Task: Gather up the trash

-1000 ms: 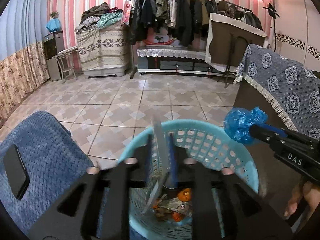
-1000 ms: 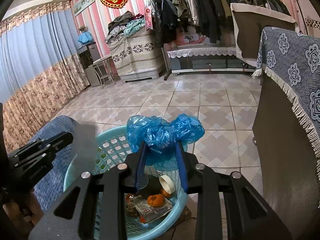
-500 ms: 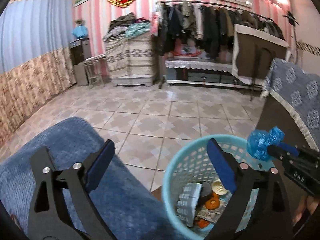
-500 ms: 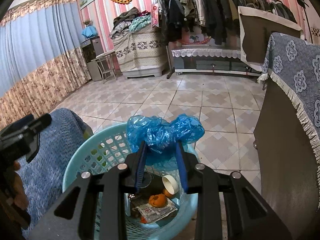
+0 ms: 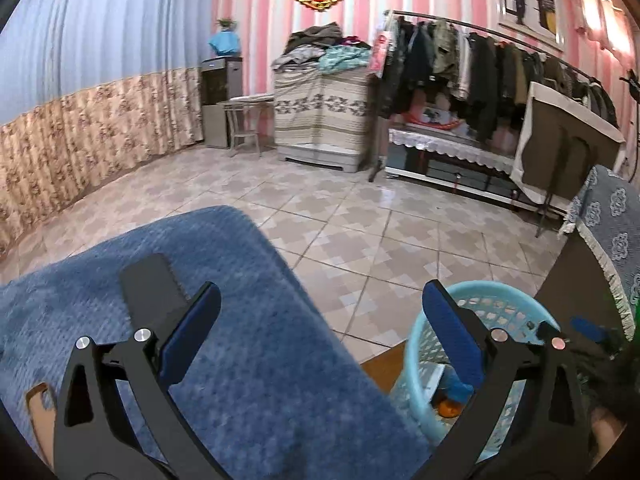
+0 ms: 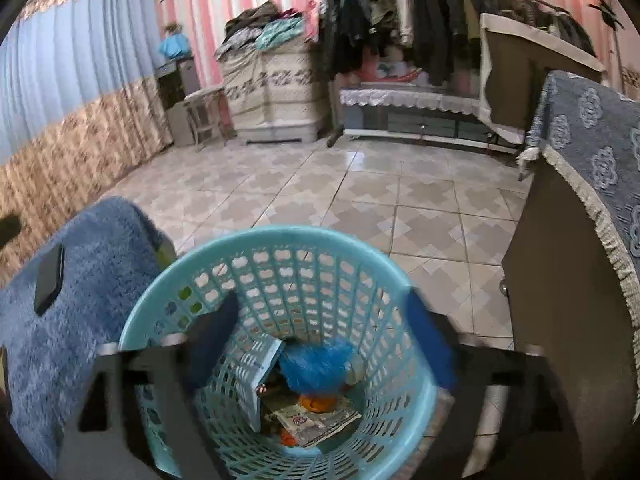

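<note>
Both the left gripper (image 5: pixel 320 320) and right gripper (image 6: pixel 320 320) gape empty; the crumpled blue plastic bag (image 6: pixel 316 364) lies inside the round turquoise lattice basket (image 6: pixel 168 292).

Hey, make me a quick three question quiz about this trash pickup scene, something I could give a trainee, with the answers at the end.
1. True or false: the right gripper grips the blue plastic bag.
2. Where does the black phone lie?
A. in the basket
B. on the blue blanket
C. on the floor
3. Fill in: the left gripper is ____, above the blue blanket.

Key:
1. False; the bag lies inside the turquoise basket.
2. B
3. open
</note>
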The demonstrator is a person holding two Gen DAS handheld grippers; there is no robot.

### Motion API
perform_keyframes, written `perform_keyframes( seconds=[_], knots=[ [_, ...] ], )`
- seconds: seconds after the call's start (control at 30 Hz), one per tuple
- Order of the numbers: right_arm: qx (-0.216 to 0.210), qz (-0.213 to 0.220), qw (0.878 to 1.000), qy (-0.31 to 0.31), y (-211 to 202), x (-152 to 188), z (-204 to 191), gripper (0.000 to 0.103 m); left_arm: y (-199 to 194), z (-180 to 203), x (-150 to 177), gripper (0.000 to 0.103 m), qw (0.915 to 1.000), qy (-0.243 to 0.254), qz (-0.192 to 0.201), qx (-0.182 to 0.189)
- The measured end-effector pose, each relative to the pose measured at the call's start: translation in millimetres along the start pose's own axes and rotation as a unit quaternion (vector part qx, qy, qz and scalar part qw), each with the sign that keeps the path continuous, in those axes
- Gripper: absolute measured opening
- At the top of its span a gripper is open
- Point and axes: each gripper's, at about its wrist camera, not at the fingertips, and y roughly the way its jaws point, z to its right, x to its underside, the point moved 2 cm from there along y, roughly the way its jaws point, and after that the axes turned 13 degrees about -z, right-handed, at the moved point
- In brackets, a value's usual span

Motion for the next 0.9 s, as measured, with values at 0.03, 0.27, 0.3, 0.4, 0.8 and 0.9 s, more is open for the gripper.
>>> perform_keyframes(
  seconds=[0.03,0.27,0.3,0.4,0.8,0.9],
  knots=[
    [0.004,0.008,1.000,0.005,-4,-1,2,0.094,-4,-6,2,0.098,1.0000,-0.002,-0.001,-0.007],
    [0.019,0.018,1.000,0.007,-14,0,5,0.099,-31,-34,20,0.098,0.9993,-0.021,-0.002,-0.031],
    [0.017,0.017,1.000,0.008,-15,0,6,0.099,-35,-37,23,0.098,0.9992,-0.022,-0.002,-0.033],
    [0.016,0.016,1.000,0.010,-17,1,4,0.099,-50,-49,34,0.098,0.9985,-0.027,-0.004,-0.047],
    [-0.047,0.034,0.998,-0.021,-64,29,-31,0.099,-115,-92,90,0.098,0.9954,-0.069,0.003,-0.066],
    [-0.060,0.042,0.997,-0.039,-81,46,-51,0.099,-129,-98,105,0.098,0.9938,-0.069,0.005,-0.088]
  ],
)
